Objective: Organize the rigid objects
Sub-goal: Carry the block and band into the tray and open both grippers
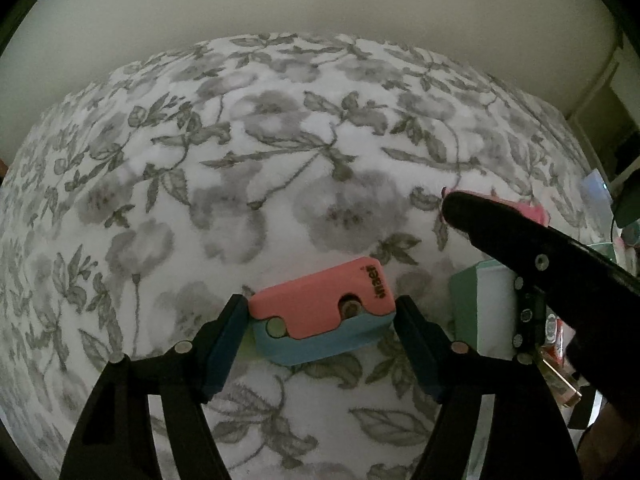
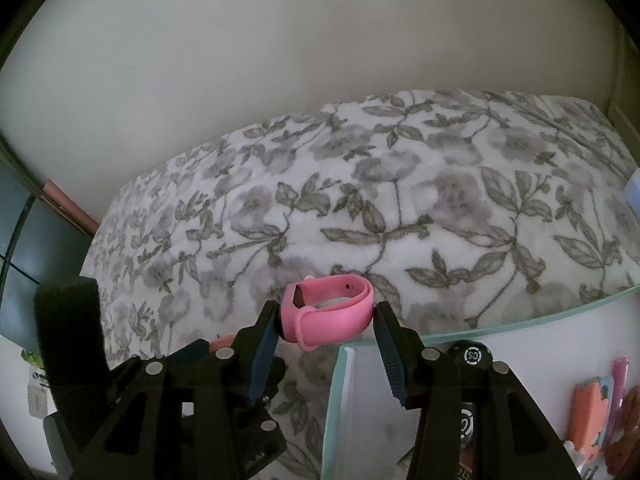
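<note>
The bed (image 1: 280, 128), covered with a white blanket printed with grey flowers and leaves, is filling most of both views. Its far edge is running along a plain pale wall (image 1: 320, 4), and the wide stretch of blanket between that edge and the two tools is lying open.

A mint-rimmed white box (image 2: 520, 320) is sitting at the near right of the bed; its rim is crossing the lower right of the right wrist view. Small items are lying inside it, among them a black round cap (image 2: 472, 355) and an orange piece (image 2: 592, 408); the rest cannot be identified.

The left hand-held gripper (image 1: 322, 316) is pointing steeply down at the blanket. Its jaws are standing around a pink-and-blue block (image 1: 320, 312) that is lying flat on the blanket toward the near edge. Both pads are lying at the block's ends; whether they are pressing cannot be told. The box is standing just beside the block on its right, and the right tool's black arm is crossing in front of that box.

The right hand-held gripper (image 2: 326, 320) is clamping a pink watch band (image 2: 328, 304), a closed loop, above the blanket just left of the box's near corner.
</note>
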Motion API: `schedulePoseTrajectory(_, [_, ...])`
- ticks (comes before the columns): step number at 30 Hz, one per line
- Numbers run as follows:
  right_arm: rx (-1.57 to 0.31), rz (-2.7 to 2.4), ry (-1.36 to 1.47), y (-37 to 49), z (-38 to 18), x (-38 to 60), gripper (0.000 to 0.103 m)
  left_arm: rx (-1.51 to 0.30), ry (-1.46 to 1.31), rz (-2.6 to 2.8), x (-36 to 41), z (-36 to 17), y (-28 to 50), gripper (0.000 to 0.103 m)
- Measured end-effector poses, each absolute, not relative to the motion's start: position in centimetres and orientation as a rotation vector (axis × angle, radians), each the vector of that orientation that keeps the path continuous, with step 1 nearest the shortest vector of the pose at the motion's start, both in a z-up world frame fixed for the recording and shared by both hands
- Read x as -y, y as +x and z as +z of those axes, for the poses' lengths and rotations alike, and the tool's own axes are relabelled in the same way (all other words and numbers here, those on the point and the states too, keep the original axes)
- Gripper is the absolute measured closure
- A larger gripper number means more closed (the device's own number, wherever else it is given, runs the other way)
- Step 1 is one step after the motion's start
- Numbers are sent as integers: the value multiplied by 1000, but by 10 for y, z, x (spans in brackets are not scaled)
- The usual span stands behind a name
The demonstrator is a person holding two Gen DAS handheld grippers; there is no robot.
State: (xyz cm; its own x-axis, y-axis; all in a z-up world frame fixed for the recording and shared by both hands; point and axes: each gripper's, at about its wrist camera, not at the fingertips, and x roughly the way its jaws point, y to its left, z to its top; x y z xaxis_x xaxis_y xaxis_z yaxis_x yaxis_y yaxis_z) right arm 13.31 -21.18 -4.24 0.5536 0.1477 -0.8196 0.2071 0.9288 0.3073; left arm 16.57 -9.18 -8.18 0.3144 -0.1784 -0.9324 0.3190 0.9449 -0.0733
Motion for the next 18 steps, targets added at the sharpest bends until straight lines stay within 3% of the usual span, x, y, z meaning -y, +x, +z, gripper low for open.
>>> schedulePoseTrajectory(18, [-972,-88,344,89,-7,222,52,-1112,114,-354,90,-24,133,27])
